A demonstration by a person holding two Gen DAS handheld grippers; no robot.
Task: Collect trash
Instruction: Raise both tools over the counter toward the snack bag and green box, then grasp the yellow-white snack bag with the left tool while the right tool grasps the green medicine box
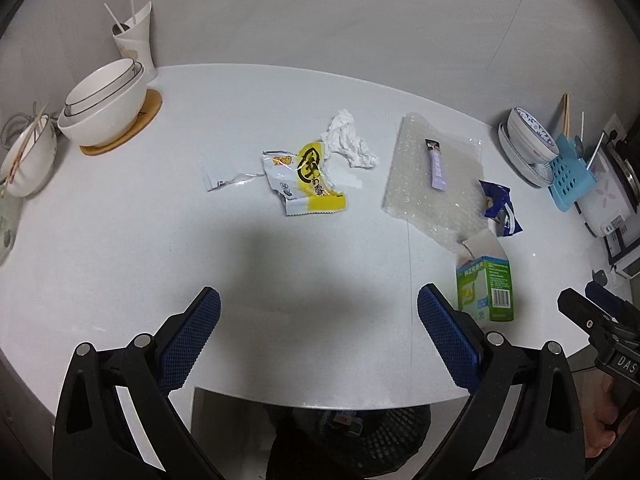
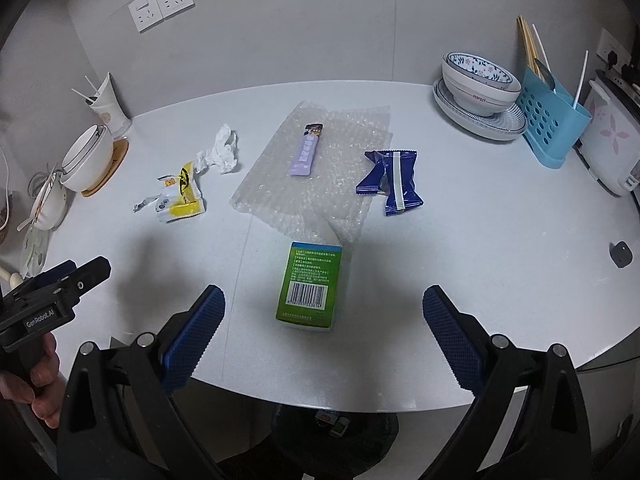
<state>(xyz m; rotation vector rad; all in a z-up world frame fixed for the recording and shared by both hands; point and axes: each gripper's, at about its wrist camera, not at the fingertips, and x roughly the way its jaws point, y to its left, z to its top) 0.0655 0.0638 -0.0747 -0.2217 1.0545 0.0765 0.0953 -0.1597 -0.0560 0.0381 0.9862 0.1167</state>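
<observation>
I see a white tabletop (image 2: 500, 264) with trash lying on it. My left tool (image 1: 318, 316) is wide open and holds nothing. It hangs over the near edge of the tabletop. My right tool (image 2: 324, 312) is wide open too and holds nothing. It is also at the near edge, and the green box (image 2: 310, 286) lies flat on the tabletop between its two blue fingers (image 2: 194, 334), not touching them.

Just past the green box is a sheet of bubble wrap (image 2: 320, 168) near the middle of the tabletop. A small purple packet (image 2: 307, 150) lies on top of it. A blue wrapper (image 2: 394, 180) lies at the right side of the bubble wrap, touching its edge. To the left of the bubble wrap is a crumpled white tissue (image 2: 220, 154), and next to that a yellow and white wrapper (image 2: 180, 194).

White bowls (image 1: 104, 100) sit at the far left edge of the tabletop. A blue flower bowl on a plate (image 2: 480, 88) and a blue holder (image 2: 550, 120) sit at the far right edge.

Under the near edge I see a dark bin (image 1: 356, 436) with something inside.
</observation>
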